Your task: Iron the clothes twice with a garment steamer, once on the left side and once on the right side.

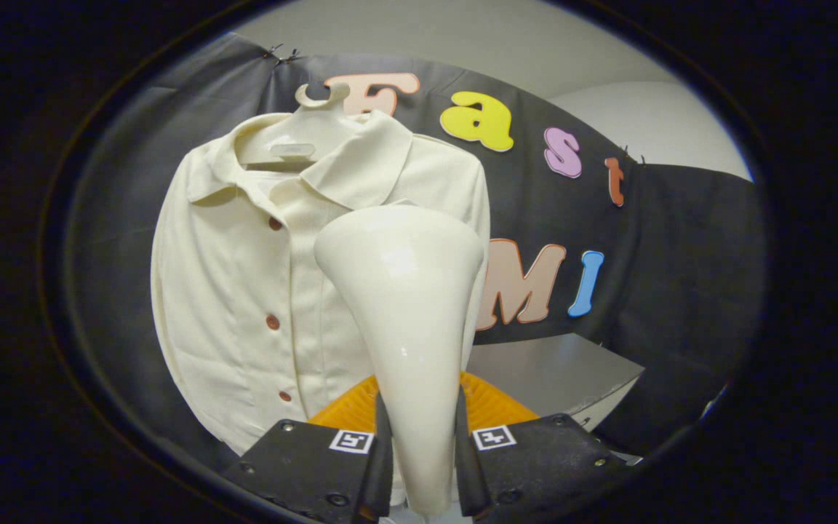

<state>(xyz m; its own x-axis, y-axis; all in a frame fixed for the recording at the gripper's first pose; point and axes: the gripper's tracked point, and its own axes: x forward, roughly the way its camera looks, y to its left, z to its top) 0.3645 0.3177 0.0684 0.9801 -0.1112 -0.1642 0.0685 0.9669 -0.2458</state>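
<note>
Garment steamer: a cream, glossy, hard-looking body, narrow where it is held and flaring to a broad rounded head; it stands upright between the claw's fingers, its head raised just ahead of them.
Claw: closed to the width of the steamer's slim handle, one finger pressing on each side of it.
Shirt: a cream, matte woven garment directly beyond the claw, hung facing it, with a soft folded collar and a front row of small brown buttons; light creases show in the lower panels.
Hanger: pale, smooth, hooked at the top, with its shoulder piece inside the collar.
Steamer position: the head covers the shirt panel on the claw's right side; whether it touches the cloth cannot be told.
Step in hand: judged to be a pass on one side of the shirt, with the head at about chest level; which of the two passes this is cannot be told.
Next move: likely calls for keeping the head flat to the cloth and gliding it evenly along the panel, clear of the buttons.
Worktop: a flat grey surface beyond the claw, to its right.
</note>
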